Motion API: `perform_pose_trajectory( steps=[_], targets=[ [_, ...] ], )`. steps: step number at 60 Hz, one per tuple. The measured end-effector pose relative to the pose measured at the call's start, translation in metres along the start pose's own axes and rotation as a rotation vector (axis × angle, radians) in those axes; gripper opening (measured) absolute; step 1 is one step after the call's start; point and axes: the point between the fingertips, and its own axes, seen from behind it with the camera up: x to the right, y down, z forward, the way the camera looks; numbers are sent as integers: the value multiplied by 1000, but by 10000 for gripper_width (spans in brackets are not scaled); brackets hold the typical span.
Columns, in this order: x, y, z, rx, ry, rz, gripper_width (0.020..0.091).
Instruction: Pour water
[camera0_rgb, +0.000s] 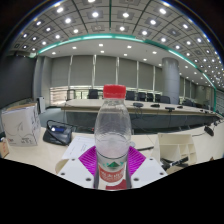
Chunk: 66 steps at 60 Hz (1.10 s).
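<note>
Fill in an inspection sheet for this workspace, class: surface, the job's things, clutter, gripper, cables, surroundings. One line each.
Surface: pale table, mostly bare ahead of the gripper.
Job's things: clear water bottle, upright, red cap on, green and red label; no cup or other vessel seen.
Clutter: white box and a dark flat item beside it, off to one side of the bottle.
Gripper: gripper with jaws either side of the bottle's lower part; pink pads behind the label; contact cannot be told.
Cables: nothing seen.
Surroundings: large meeting room, long desks, ceiling spotlights, green light strip.
</note>
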Motion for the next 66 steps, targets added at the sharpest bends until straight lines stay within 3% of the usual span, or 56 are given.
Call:
perform_pose_trajectory(
  steps=[14, 22, 31, 35, 38, 42, 53, 66],
  targets=[
    [29, 77, 12, -89, 70, 43, 369],
    [30, 73, 12, -36, 80, 50, 408],
    [31, 78, 10, -85, 86, 42, 602],
    [22, 92, 12, -153, 78, 62, 876],
    [23, 90, 3, -167, 78, 71, 829],
    [23, 84, -11, -180, 102, 66, 869],
    [3, 67, -73, -241, 161, 60, 858],
    [-60, 46, -196, -341, 208, 81, 861]
  ],
)
